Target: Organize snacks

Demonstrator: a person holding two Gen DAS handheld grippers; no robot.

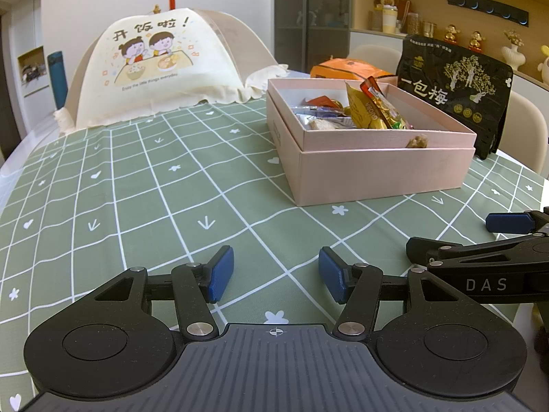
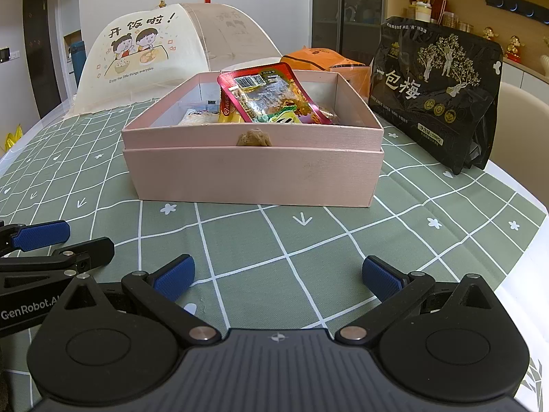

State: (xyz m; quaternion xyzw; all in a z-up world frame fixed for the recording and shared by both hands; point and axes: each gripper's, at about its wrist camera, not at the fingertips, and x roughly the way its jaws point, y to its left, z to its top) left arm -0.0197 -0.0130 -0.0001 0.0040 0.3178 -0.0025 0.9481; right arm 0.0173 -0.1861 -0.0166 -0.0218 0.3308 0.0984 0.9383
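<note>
A pink box (image 1: 377, 175) (image 2: 254, 178) stands on the green checked tablecloth, holding several snack packets, among them a gold one (image 1: 369, 111) and a red foil one (image 2: 271, 94). A small brown lump (image 2: 254, 138) sits on the box's front ledge. A tall black snack bag (image 1: 456, 89) (image 2: 435, 89) stands to the box's right, and an orange packet (image 1: 350, 68) (image 2: 322, 58) lies behind it. My left gripper (image 1: 276, 274) hovers open over the cloth, nothing between its fingers. My right gripper (image 2: 278, 278) is open too, empty, in front of the box.
A mesh food cover (image 1: 154, 65) (image 2: 164, 55) with a cartoon print stands at the back left of the table. The right gripper's fingers (image 1: 507, 223) show beside the left one. Chairs and a shelf with ornaments (image 1: 453, 31) lie behind the table.
</note>
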